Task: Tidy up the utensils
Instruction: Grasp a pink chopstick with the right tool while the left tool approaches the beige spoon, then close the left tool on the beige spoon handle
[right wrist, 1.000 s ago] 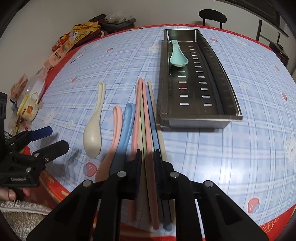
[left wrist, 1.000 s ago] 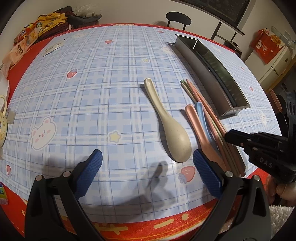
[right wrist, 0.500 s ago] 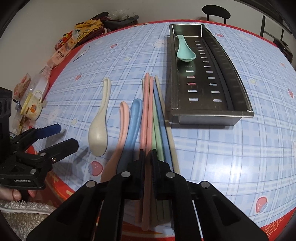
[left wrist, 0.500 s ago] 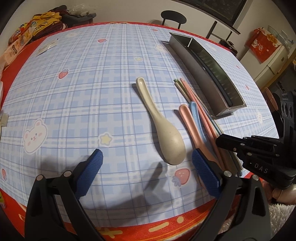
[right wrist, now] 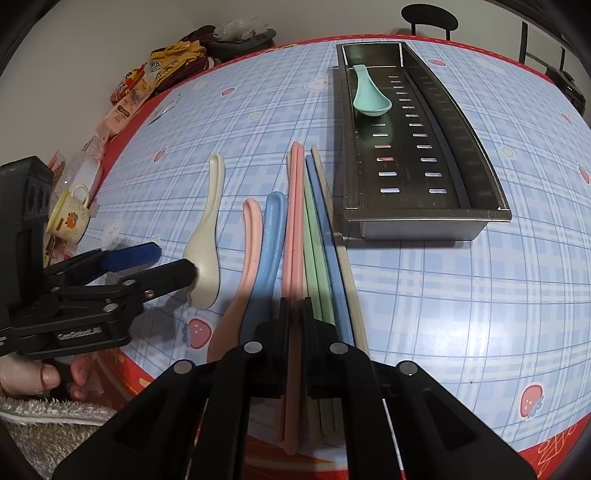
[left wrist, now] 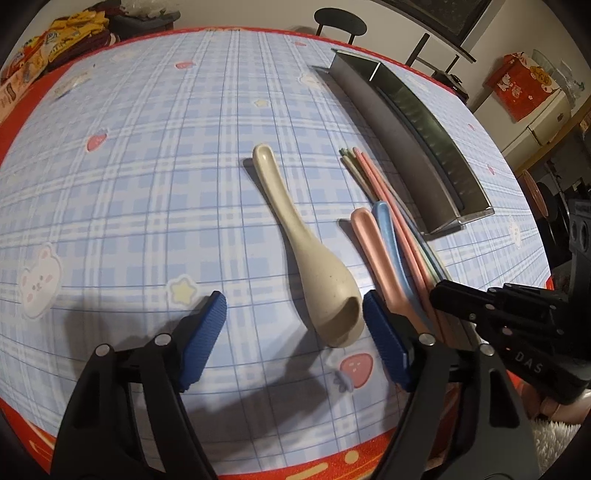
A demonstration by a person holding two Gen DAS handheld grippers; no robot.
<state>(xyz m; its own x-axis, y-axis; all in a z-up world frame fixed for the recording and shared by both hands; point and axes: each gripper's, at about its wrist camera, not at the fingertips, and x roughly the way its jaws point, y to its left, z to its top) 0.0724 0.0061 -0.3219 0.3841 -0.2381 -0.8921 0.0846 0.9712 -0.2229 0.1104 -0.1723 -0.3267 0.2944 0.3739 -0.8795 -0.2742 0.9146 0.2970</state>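
Note:
A cream spoon (left wrist: 314, 258) lies on the plaid tablecloth with its bowl toward me. My left gripper (left wrist: 293, 306) straddles that bowl and its jaws are closing; the right blue pad (left wrist: 384, 343) is at the bowl's edge, the left pad stands apart. A pink spoon (right wrist: 251, 229) and a blue spoon (right wrist: 273, 229) lie beside a bundle of coloured chopsticks (right wrist: 317, 229). My right gripper (right wrist: 295, 314) is shut on the pink chopsticks (right wrist: 293, 221) near their close end. A teal spoon (right wrist: 369, 96) lies in the metal tray (right wrist: 424, 219).
The table's red edge runs just under both grippers. A yellow mug (right wrist: 70, 218) and snack packets (right wrist: 159, 74) sit along the left side. A black chair (right wrist: 428, 16) stands behind the table. A hand (right wrist: 33, 373) holds the left gripper.
My left gripper has come forward and down over the cream spoon's bowl, and its jaws have narrowed. The right gripper's fingers have closed the last gap onto the pink chopsticks.

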